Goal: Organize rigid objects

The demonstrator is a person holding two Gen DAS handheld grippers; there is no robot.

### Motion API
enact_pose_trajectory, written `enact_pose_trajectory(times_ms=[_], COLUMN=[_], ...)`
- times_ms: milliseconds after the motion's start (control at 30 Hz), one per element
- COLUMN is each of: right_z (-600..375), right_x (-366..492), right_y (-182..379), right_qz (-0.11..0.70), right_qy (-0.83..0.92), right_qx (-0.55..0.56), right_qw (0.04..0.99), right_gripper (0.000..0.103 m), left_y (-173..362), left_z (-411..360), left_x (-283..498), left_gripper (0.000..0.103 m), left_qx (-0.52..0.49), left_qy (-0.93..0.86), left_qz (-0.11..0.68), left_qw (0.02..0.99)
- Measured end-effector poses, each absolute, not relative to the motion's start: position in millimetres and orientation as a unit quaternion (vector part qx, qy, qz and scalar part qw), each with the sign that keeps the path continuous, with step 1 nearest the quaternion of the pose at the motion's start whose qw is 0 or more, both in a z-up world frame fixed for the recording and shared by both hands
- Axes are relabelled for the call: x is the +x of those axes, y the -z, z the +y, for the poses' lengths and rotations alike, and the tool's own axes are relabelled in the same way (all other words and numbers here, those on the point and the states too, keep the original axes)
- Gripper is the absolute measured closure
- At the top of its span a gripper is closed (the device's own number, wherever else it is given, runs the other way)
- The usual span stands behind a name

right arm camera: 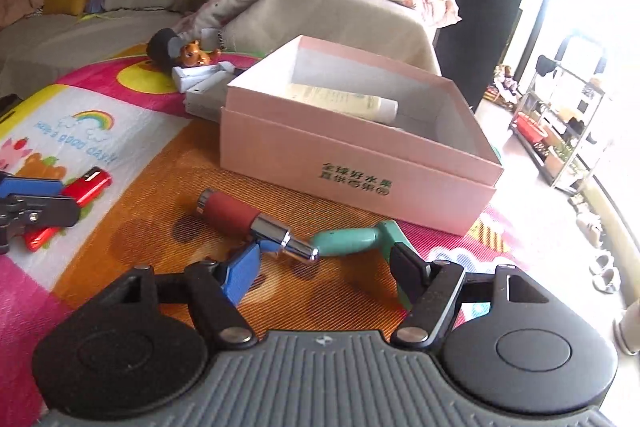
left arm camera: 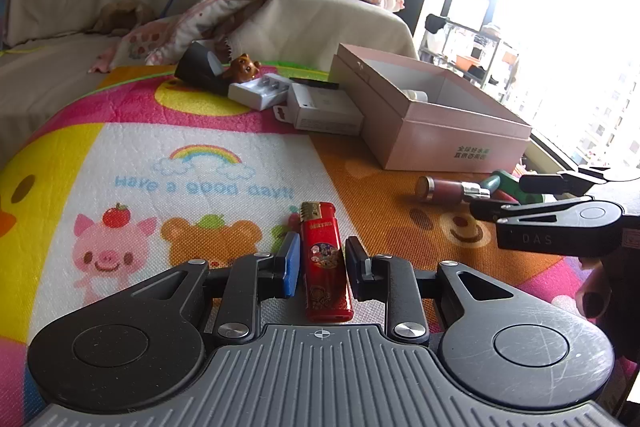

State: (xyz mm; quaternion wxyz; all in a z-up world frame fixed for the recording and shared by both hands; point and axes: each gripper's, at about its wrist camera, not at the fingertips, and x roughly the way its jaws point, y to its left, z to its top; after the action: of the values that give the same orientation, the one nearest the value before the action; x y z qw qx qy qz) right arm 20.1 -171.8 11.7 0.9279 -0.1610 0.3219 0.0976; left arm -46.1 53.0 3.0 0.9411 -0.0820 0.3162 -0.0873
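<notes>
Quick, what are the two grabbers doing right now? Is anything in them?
Left gripper: closed on the red lighter.
Right gripper: open, holding nothing; the red tube and green tool lie in front of its fingers.

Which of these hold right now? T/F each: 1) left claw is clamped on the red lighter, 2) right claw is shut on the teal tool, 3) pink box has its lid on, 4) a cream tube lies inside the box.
1) The left claw is clamped on the red lighter. True.
2) The right claw is shut on the teal tool. False: it stands open, nothing gripped.
3) The pink box is closed. False: it is open on top.
4) A cream tube lies inside the box. True.
</notes>
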Motion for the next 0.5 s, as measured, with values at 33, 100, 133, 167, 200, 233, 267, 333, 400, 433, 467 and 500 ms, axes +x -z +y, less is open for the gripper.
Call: enact_pose_trajectory(times_ms=[33, 100, 133, 167, 200, 233, 267, 333, 400, 433, 467, 500], right_z=[-172, -177, -179, -180, -181, -179, -177, -171, -168, -166, -163, -160], right_x=[22, 21, 20, 20, 20, 21, 24, 27, 36, 41, 46, 50], right_y=[-12, -18, -20, -20, -19, -15, -12, -10, -10, -9, -9, -8], right_qz=[0.317, 0.313, 0.321, 0.336, 0.347, 0.363, 0.372, 0.366, 0.370, 0.372, 0.371, 0.369], right_qy=[-0.082, -0.091, -0.105, -0.123, -0.132, -0.141, -0.142, -0.126, -0.123, -0.124, -0.123, -0.123], right_qx=[-0.163, -0.132, -0.111, -0.084, -0.067, -0.051, -0.044, -0.046, -0.038, -0.031, -0.029, -0.028], right_qw=[0.931, 0.936, 0.935, 0.930, 0.926, 0.920, 0.916, 0.921, 0.920, 0.919, 0.920, 0.921], right_gripper=[0.033, 0.033, 0.032, 0.030, 0.029, 0.029, 0.027, 0.025, 0.025, 0.025, 0.022, 0.020], left_y=[-3, -3, -3, -3, -3, -3, -3, -3, -3, -3, -3, -3], left_z=[53, 54, 54, 54, 54, 54, 54, 54, 54, 54, 54, 54], left_x=[-46, -47, -47, -47, -47, -47, -47, -47, -47, -47, -47, -47], left_gripper=[0.075, 0.075, 0.075, 0.075, 0.075, 0.075, 0.075, 0.075, 0.075, 0.075, 0.075, 0.075], left_qx=[-0.083, -0.084, -0.085, -0.085, -0.085, -0.085, -0.086, -0.087, -0.088, -0.088, -0.088, -0.089], left_qy=[0.087, 0.088, 0.088, 0.088, 0.088, 0.088, 0.088, 0.088, 0.088, 0.088, 0.088, 0.088], left_qz=[0.316, 0.316, 0.316, 0.316, 0.316, 0.316, 0.316, 0.315, 0.315, 0.315, 0.315, 0.315], left_qw=[0.941, 0.941, 0.941, 0.941, 0.941, 0.941, 0.941, 0.941, 0.941, 0.941, 0.941, 0.941])
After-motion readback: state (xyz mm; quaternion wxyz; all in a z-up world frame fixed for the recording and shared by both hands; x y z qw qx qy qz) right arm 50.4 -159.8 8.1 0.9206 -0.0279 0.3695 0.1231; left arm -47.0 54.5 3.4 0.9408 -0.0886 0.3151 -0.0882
